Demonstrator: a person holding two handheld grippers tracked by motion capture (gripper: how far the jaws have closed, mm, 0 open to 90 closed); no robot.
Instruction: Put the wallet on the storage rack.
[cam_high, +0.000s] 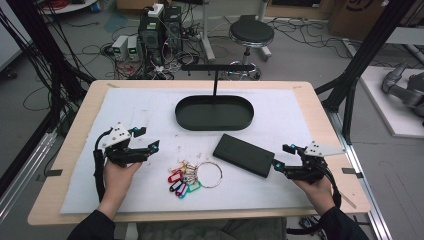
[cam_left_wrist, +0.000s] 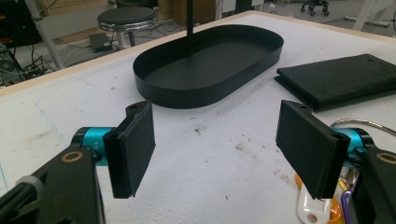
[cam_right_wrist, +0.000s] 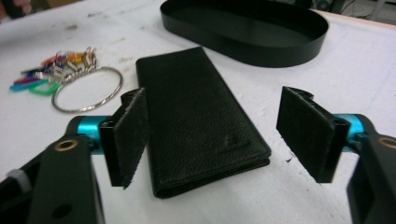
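White stained felt mat (cam_high: 150, 115) on wooden table (cam_high: 80, 125); black oval metal tray (cam_high: 214, 113) rear-centre. Round black stool (cam_high: 251, 33), cabling behind tray. Left gripper (cam_high: 149, 140), right gripper (cam_high: 285, 157): jaws spread, empty.

Past my table (cam_high: 75, 165) w/ its white mat (cam_high: 140, 115), I saw a round black stool (cam_high: 251, 33), two dark computer towers (cam_high: 161, 27) amid tangled floor cables (cam_high: 100, 50), and black frame posts (cam_high: 372, 45) at the right.
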